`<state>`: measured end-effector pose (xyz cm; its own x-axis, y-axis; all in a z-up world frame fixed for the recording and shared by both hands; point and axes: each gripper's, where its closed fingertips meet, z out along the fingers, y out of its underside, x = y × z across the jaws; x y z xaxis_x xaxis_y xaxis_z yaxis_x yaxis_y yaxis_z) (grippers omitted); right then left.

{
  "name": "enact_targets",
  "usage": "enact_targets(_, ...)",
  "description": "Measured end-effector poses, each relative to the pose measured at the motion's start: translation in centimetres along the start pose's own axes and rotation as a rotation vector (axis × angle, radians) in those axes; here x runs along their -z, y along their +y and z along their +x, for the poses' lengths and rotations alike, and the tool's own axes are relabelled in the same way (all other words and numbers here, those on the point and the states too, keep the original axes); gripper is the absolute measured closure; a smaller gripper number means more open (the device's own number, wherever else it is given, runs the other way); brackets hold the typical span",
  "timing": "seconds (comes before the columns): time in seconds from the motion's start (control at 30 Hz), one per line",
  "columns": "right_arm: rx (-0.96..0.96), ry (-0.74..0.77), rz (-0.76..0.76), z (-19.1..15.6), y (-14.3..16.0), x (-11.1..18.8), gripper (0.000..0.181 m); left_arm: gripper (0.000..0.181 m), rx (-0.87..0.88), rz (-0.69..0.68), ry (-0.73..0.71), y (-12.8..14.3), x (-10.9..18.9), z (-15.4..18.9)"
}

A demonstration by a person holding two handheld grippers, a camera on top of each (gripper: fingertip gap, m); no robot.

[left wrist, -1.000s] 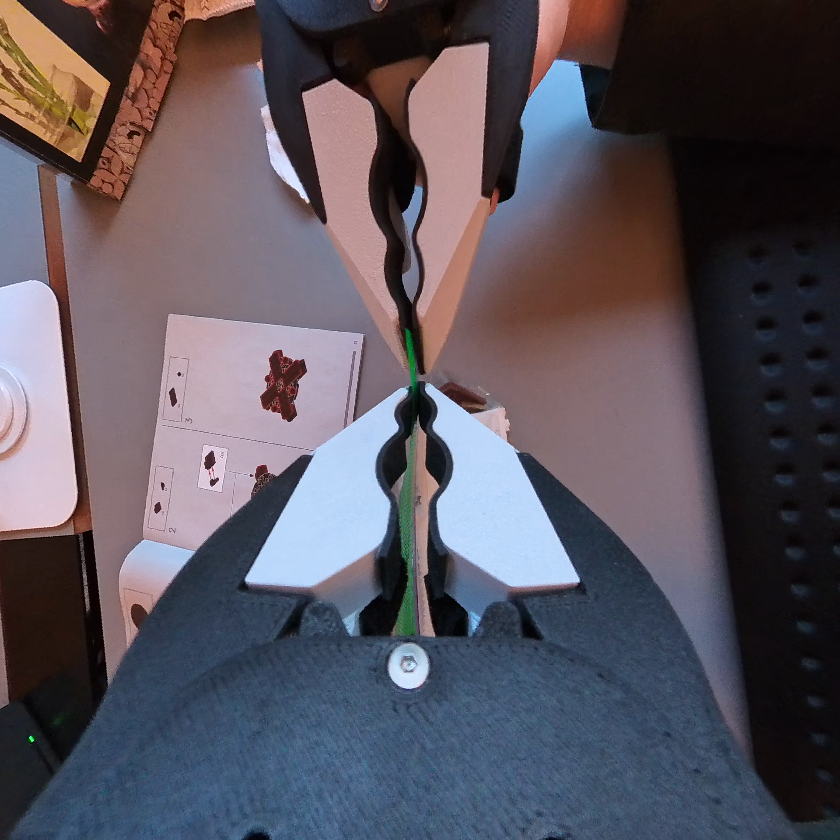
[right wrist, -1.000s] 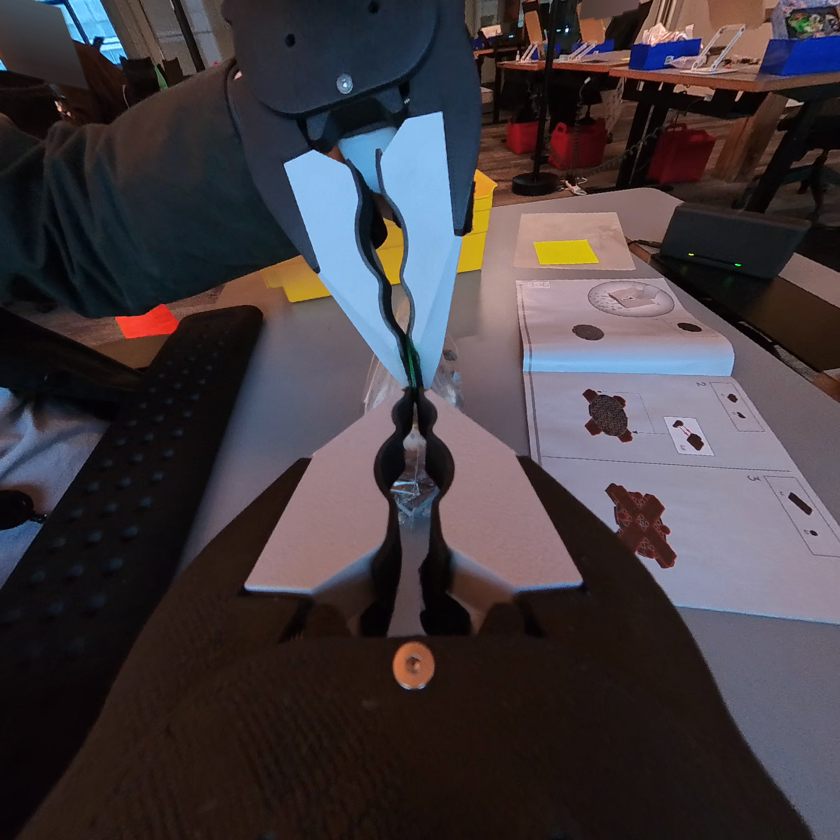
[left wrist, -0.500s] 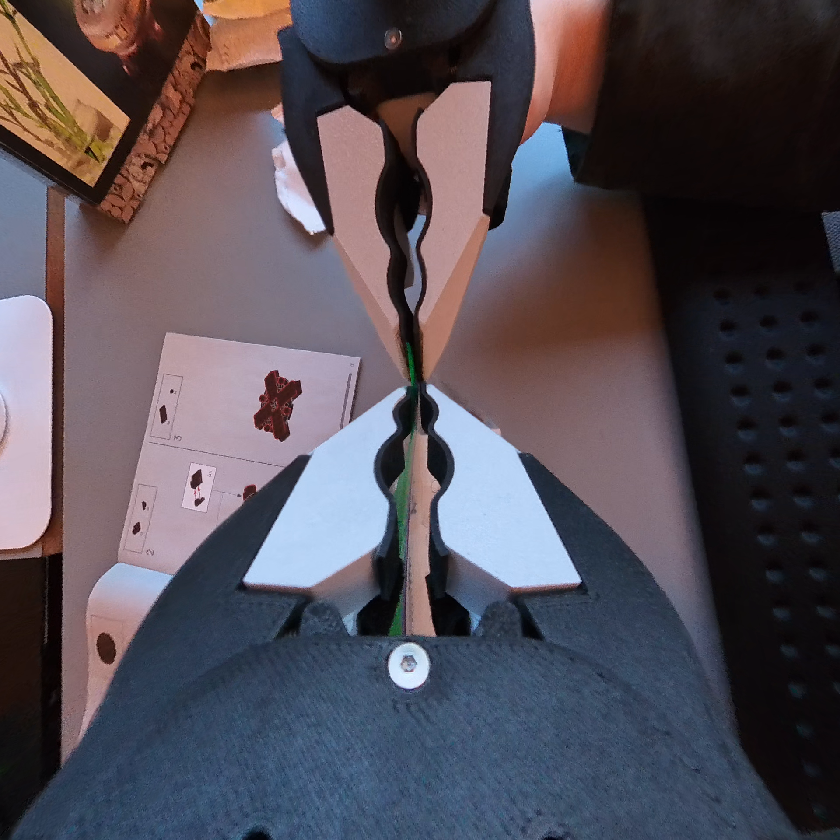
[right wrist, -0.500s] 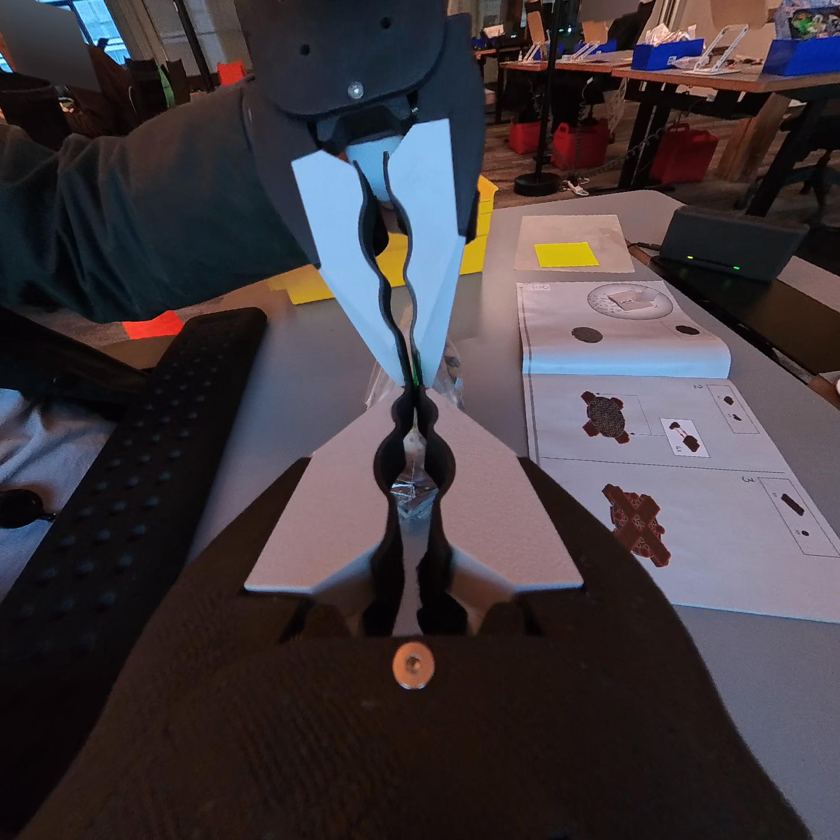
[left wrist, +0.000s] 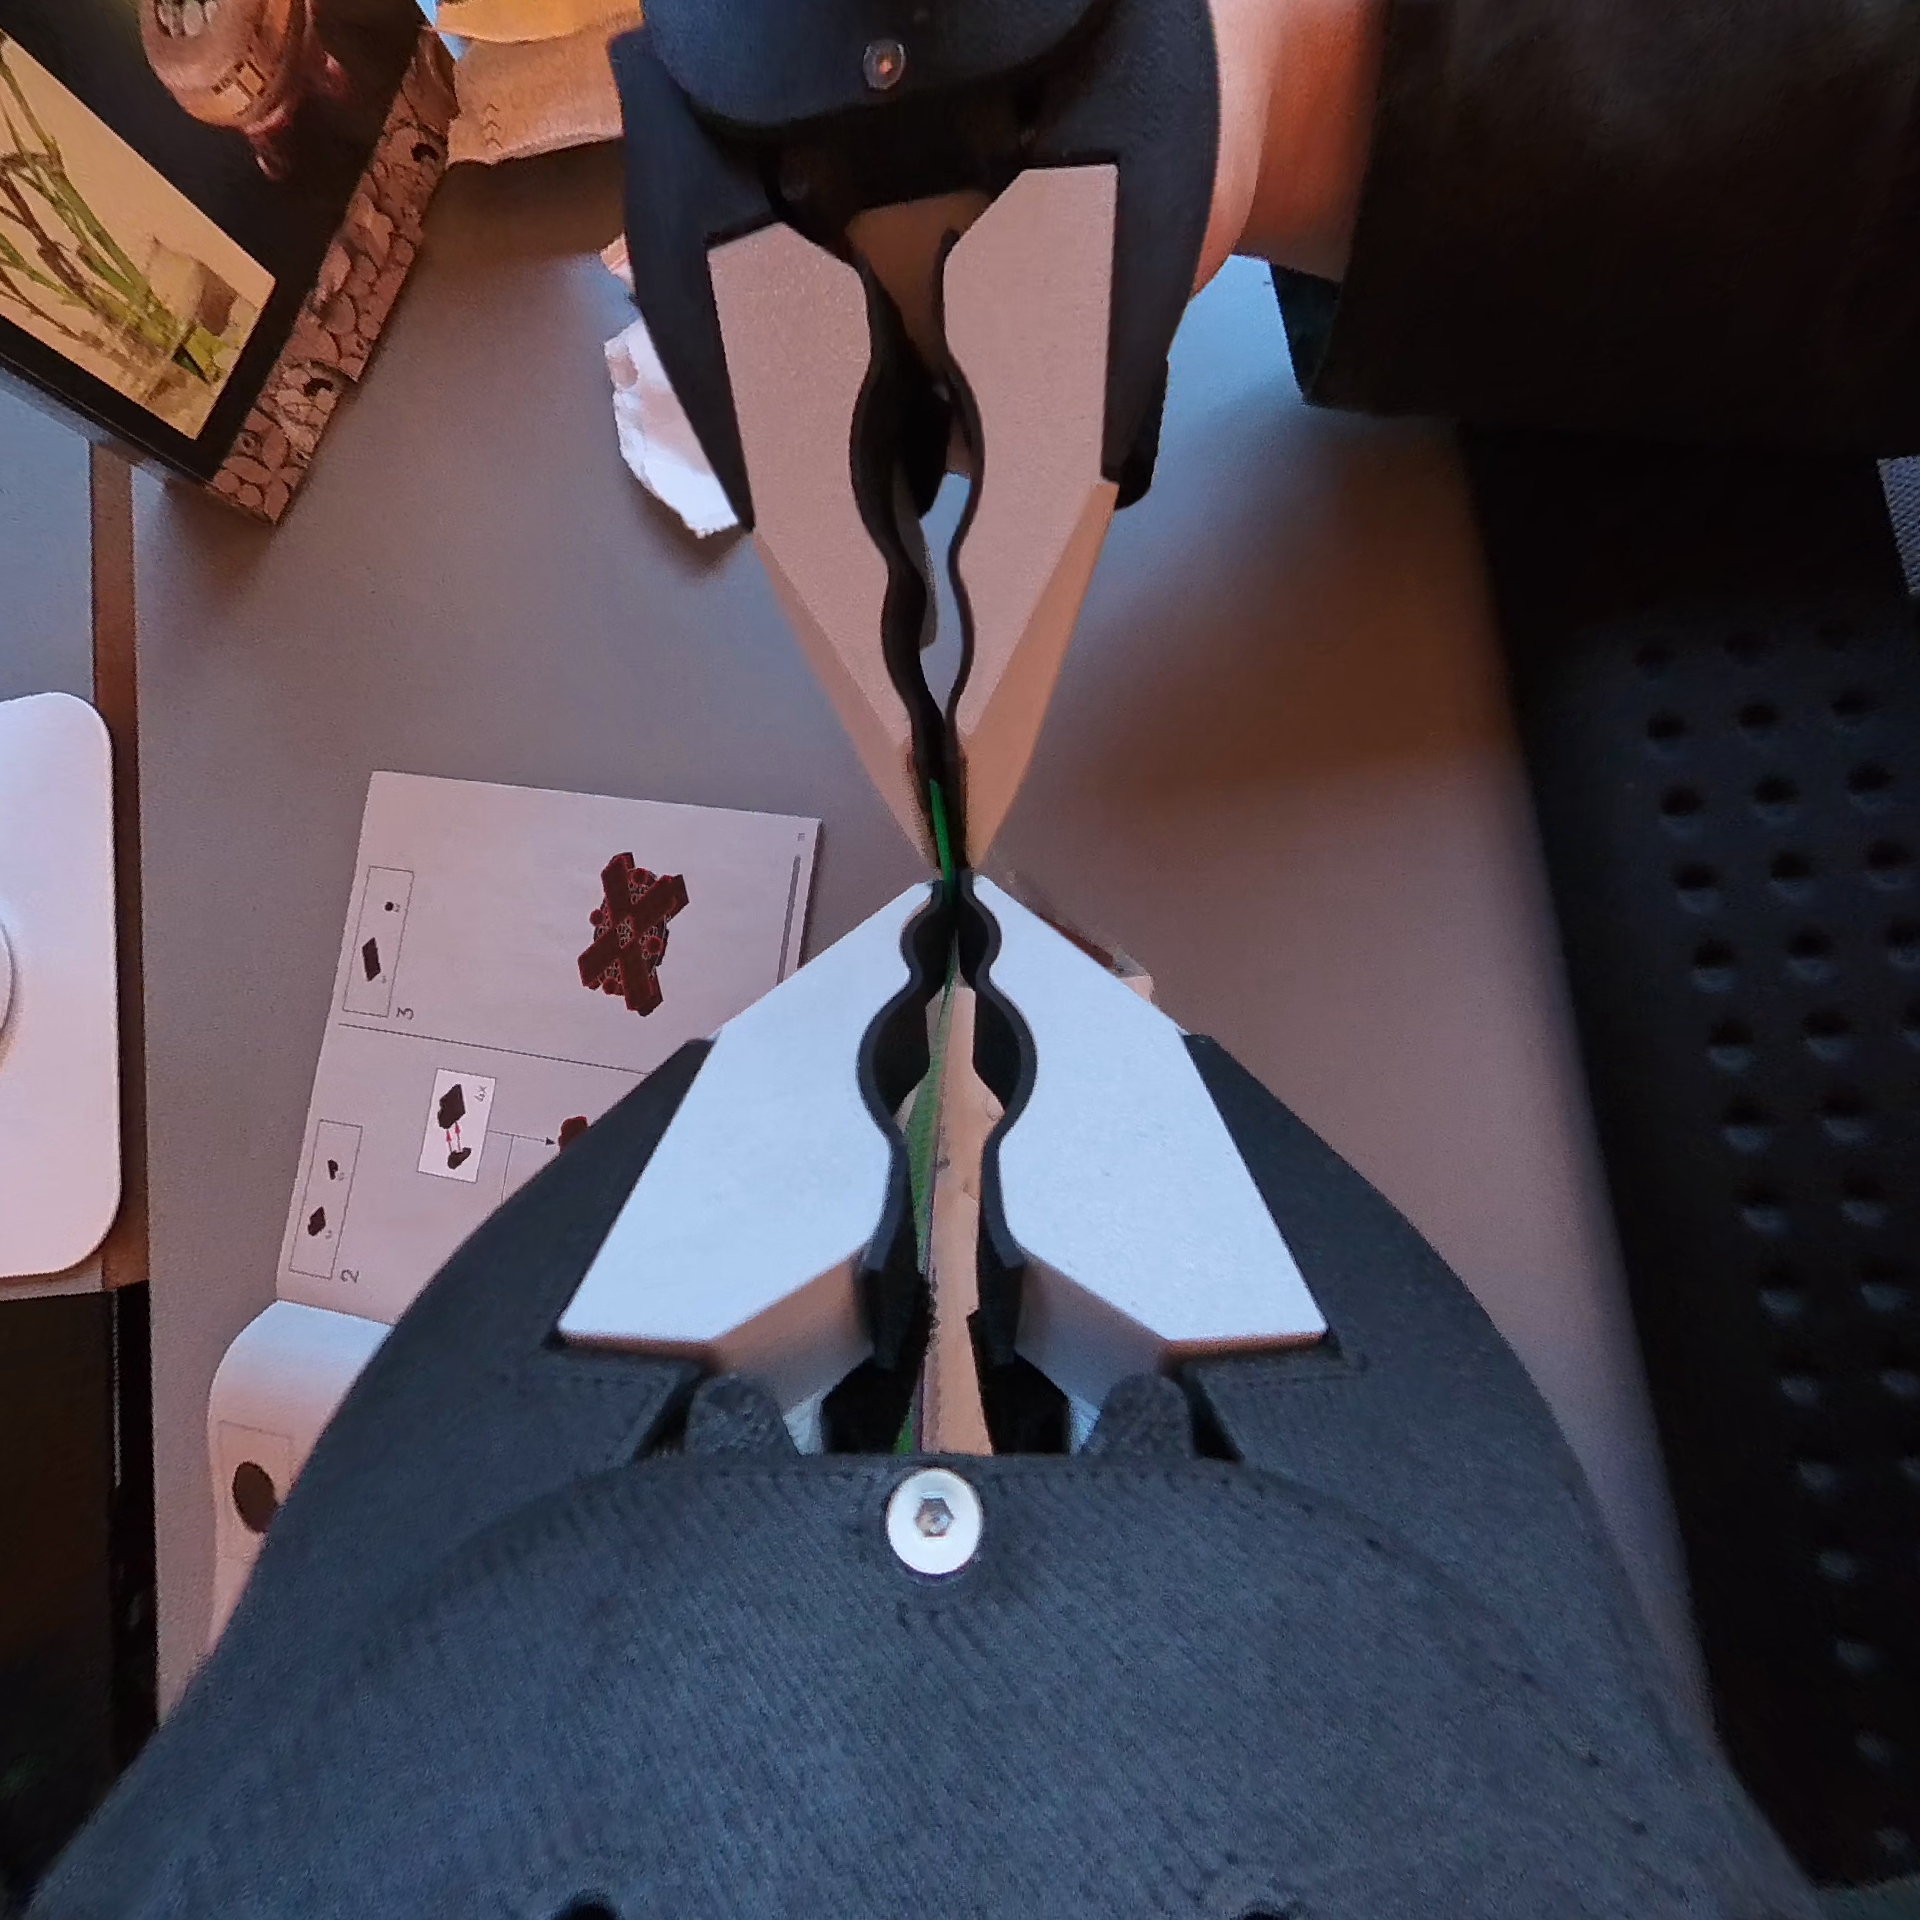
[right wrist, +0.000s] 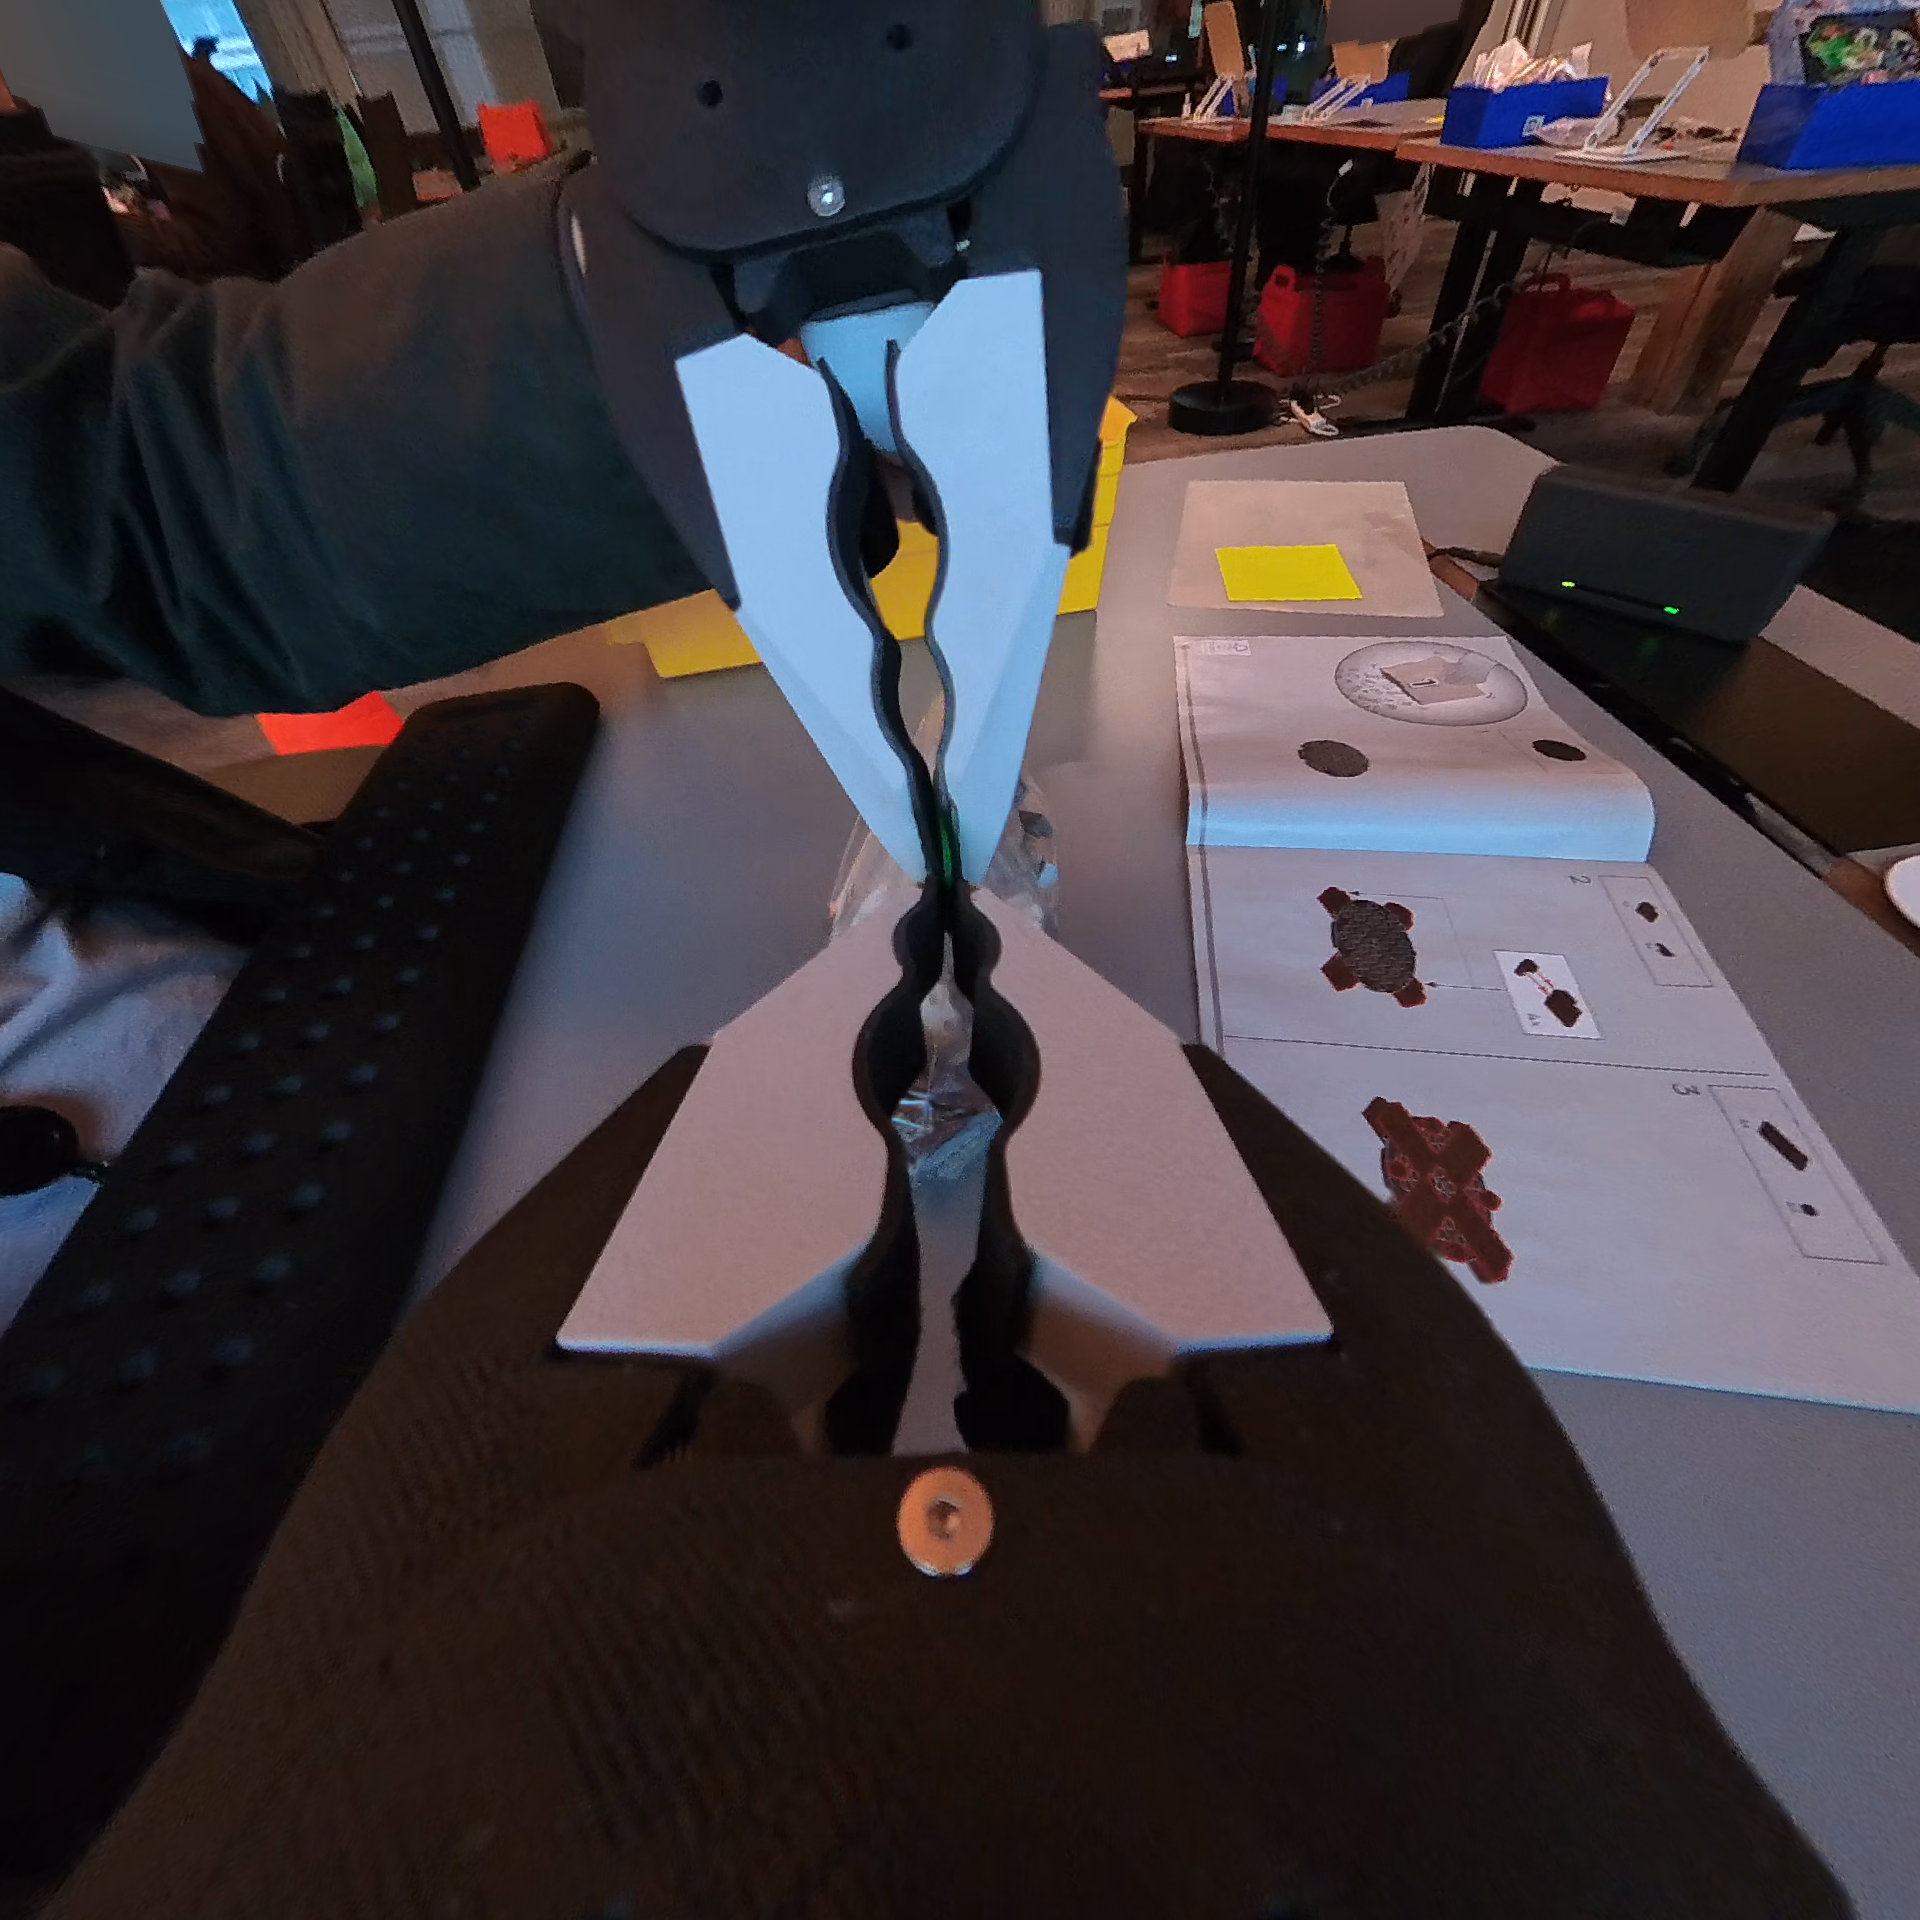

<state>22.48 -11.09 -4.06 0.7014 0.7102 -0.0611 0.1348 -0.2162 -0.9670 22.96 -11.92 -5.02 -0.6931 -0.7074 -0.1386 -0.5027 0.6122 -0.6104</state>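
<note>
My left gripper (left wrist: 943,889) and my right gripper (right wrist: 945,902) meet tip to tip above the grey table (left wrist: 1247,831). Both are shut on the top edge of a clear plastic bag (right wrist: 1023,844), which has a green strip (left wrist: 938,821) running between the two sets of tips. In the left wrist view the right gripper (left wrist: 940,847) comes in from the top. In the right wrist view the left gripper (right wrist: 940,868) comes in from the top. The bag hangs below the tips with small pieces in it, mostly hidden by the fingers.
An open instruction booklet (right wrist: 1455,1039) lies beside the grippers, also in the left wrist view (left wrist: 582,935). A printed box (left wrist: 187,239), a torn paper scrap (left wrist: 665,436) and a white device (left wrist: 42,987) lie on the table. A black perforated chair part (right wrist: 260,1091), yellow bins (right wrist: 904,603) and a dark box (right wrist: 1662,551) stand around. My two grippers' fingertips are within a few centimetres of each other.
Both grippers stay shut tip to tip on the bag. The views shift only slightly, and the bag has not left either grip.
</note>
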Motion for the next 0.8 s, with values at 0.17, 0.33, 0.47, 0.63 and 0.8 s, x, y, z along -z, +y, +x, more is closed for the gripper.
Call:
enact_targets(0.17, 0.005, 0.007, 0.012, 0.1, -0.1, 0.7, 0.181, 0.181, 0.024, 0.045, 0.009, -0.6, -0.2, -0.1)
enact_targets(0.33, 0.002, 0.007, 0.012, 0.2, 0.0, 0.7, 0.181, 0.181, 0.058, 0.075, 0.030, -0.6, -0.2, -0.2)
enact_targets(0.47, 0.001, 0.004, 0.014, 0.2, 0.0, 0.7, 0.181, 0.181, 0.060, 0.065, 0.031, -0.4, -0.1, -0.2)
enact_targets(0.63, -0.004, 0.004, 0.014, 0.2, 0.1, 0.8, 0.181, 0.181, 0.088, 0.083, 0.042, -0.1, 0.1, -0.2)
enact_targets(0.8, -0.010, 0.007, 0.016, 0.4, 0.2, 0.8, 0.181, 0.181, 0.111, 0.097, 0.039, 0.5, 0.5, -0.3)
